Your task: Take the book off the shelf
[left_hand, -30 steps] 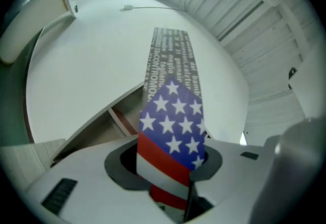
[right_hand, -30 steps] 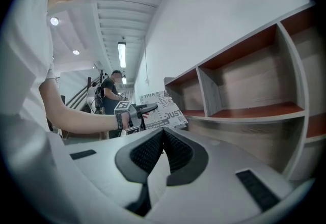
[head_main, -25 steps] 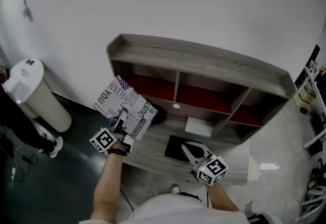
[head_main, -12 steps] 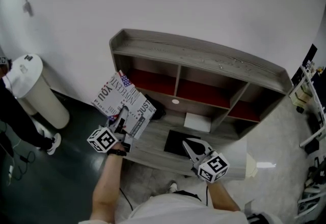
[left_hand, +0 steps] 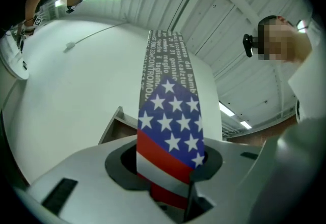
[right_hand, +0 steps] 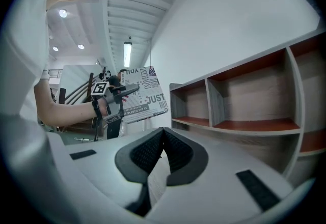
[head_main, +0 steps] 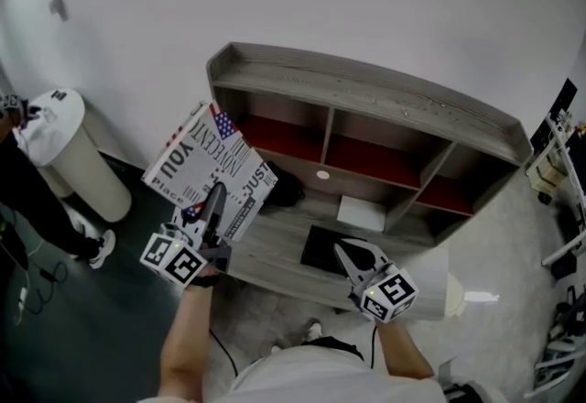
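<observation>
The book [head_main: 209,168] is white with black lettering and a stars-and-stripes corner. It hangs in the air left of the grey shelf unit [head_main: 366,94], clear of its compartments. My left gripper [head_main: 216,198] is shut on the book's lower edge. In the left gripper view the flag-printed spine [left_hand: 170,126] runs up from between the jaws. My right gripper [head_main: 351,253] hovers low in front of the shelf with its jaws shut and nothing between them [right_hand: 163,130]. The right gripper view shows the held book [right_hand: 146,96] out to the left.
A flat black item [head_main: 319,250] and a white sheet [head_main: 359,212] lie on the shelf's lower board, with a dark object [head_main: 286,188] by the left compartment. A white cylindrical bin [head_main: 64,163] and a person in dark clothes [head_main: 18,200] are at the left.
The left gripper has lifted the book up and to the left, rolling it so the cover faces more upward. The right gripper has stayed put.
</observation>
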The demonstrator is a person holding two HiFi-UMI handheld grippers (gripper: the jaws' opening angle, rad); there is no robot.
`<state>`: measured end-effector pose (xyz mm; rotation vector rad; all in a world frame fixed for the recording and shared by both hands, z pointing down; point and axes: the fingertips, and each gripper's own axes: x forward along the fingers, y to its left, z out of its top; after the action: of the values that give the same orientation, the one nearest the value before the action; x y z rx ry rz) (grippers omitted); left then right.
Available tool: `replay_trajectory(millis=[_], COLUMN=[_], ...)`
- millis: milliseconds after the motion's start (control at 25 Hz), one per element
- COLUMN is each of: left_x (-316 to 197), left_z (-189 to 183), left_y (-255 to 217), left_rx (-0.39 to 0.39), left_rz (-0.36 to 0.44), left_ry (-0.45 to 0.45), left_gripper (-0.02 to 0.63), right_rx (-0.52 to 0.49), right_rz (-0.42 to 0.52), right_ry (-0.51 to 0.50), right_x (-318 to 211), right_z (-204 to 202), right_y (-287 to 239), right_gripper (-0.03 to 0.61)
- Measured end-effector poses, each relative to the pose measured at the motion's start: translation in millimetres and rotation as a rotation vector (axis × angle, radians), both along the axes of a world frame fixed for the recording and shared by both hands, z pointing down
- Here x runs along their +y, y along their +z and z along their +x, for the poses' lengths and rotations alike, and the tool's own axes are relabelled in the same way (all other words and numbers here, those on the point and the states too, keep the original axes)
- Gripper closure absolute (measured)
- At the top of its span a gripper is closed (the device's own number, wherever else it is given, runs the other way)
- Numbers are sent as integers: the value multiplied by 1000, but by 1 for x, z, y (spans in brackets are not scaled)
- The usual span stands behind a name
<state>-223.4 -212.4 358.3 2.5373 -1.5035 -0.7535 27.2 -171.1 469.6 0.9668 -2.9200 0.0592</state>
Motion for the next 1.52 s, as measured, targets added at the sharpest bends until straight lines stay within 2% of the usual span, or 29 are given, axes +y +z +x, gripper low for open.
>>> replay_trajectory(millis=[280,480,640,960,1320,1520], left_x=[32,49,54,72,88,105], left_z=[6,6,-4,-47,-51,-55], left_y=[-23,-28,-18,-7,2,8], left_rx=[-153,-234,-283,-278,-391,-394], left_rz=[54,61,39,16,-9,-11], left_ry=[-9,-84,-134,-229,-266,-322], left_gripper=[445,445,445,445,445,445], right_rx=[-58,-88,-66,-48,-50,-38], right_rz=[32,67,63,60,86,101], right_ry=[-38,-34,-8,38,38,35], right_x=[4,-6,-19,-22,-37,-48], right_z=[-8,2,17,36,41,42], right_y=[-24,-50,-48,-41,-50,-53], right_gripper=[555,555,555,555,556,555])
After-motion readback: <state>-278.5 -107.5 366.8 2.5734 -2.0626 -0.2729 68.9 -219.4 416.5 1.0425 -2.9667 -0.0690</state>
